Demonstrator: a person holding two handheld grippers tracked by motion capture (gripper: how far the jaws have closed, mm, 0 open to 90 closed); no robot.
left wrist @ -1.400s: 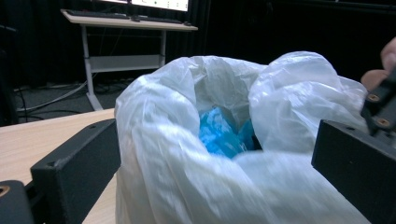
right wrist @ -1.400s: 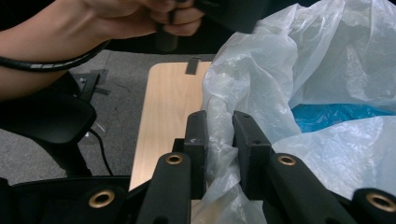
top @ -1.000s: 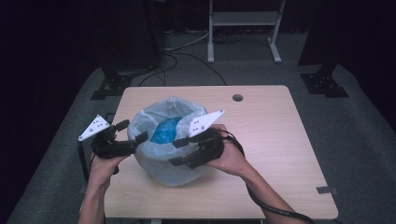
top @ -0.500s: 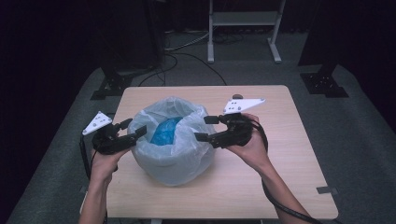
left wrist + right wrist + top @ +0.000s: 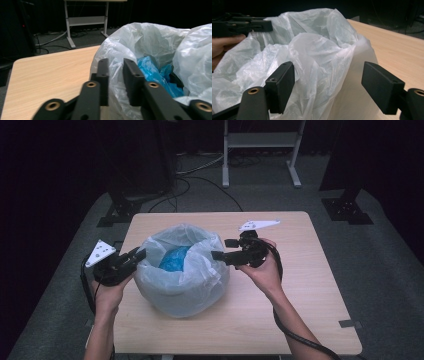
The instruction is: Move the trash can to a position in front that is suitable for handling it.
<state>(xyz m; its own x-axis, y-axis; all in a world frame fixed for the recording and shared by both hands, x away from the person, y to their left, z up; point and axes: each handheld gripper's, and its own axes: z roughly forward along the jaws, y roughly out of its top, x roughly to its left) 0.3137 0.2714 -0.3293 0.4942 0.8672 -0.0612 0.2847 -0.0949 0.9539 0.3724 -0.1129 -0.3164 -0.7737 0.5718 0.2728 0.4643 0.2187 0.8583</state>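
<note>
A translucent white plastic bag (image 5: 182, 280) stands open on the wooden table (image 5: 300, 290), with something crumpled and blue (image 5: 172, 257) inside it. My left gripper (image 5: 141, 254) is at the bag's left rim. Its jaws have just been closing and now stand narrow, with the film of the bag (image 5: 150, 37) pinched between them (image 5: 115, 65); the blue stuff (image 5: 152, 75) lies just beyond. My right gripper (image 5: 220, 248) is at the right rim, its jaws having just widened. In the right gripper view it stands open (image 5: 328, 72) astride a fold of the bag (image 5: 312, 50), touching nothing.
Bare tabletop lies to the right of and in front of the bag. Past the table's far edge, on the dark floor, are a white metal frame (image 5: 260, 140), black stand feet (image 5: 350, 210) and loose cables (image 5: 200, 170).
My right gripper has drawn back from over the bag to its right rim, jaws spreading. The left gripper stayed at the left rim and its jaws closed on the film.
</note>
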